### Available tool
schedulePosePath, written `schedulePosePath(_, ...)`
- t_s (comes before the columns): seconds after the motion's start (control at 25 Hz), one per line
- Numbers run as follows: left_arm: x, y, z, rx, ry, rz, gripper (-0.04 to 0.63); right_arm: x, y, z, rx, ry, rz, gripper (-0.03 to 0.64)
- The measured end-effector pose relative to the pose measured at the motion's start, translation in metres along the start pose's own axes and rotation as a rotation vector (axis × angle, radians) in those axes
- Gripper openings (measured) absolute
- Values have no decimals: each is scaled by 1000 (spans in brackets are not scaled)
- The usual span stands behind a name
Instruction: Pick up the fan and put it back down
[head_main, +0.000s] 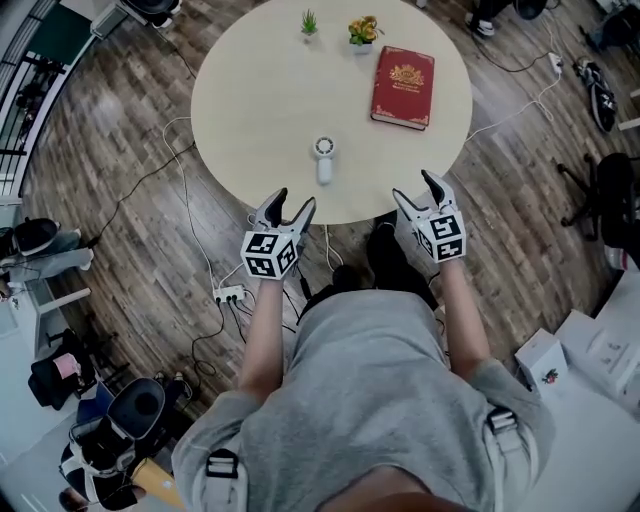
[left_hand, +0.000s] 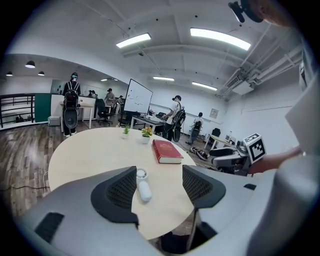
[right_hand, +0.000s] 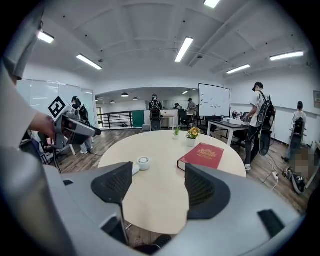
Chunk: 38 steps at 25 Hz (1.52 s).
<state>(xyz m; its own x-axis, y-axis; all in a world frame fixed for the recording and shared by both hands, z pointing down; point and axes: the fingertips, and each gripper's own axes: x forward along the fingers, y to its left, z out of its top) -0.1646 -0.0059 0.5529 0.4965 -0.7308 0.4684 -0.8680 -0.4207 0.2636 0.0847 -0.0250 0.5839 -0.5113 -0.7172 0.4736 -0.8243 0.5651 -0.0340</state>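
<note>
In the head view we hold the left gripper (head_main: 296, 199) and right gripper (head_main: 412, 186) at the near edge of the round bench (head_main: 260, 100). The white fan (head_main: 324, 160) lies flat on the bench ahead, touching neither gripper. In the left gripper view our jaws stand apart and empty, with the fan beyond their gap. In the right gripper view the jaws are likewise apart and empty, the fan beyond the left jaw.
</note>
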Motion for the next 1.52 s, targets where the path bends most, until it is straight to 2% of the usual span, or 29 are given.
schedulePosePath(0.48,76,4,2,-22,65,48,290,56,-52,-13,13,54,99,335)
schedulePosePath(0.8,106,16,-5,-73,99,113,299,99,-74,8,-46,69,192,331)
schedulePosePath(0.88,113,22,-7,-65,110,156,308,110,-77,9,-63,79,224,331)
schedulePosePath(1.0,120,32,-11,-10,139,236,326,125,-77,6,-94,104,284,331)
schedulePosePath(1.16,137,30,-17,-20,158,245,336,137,-83,3,-138,132,335,331)
schedulePosePath(1.36,155,38,-29,-22,185,294,346,147,-88,-2,-122,159,363,327)
schedulePosePath(1.52,170,44,-37,-27,197,291,353,152,-75,-14,-109,194,384,325)
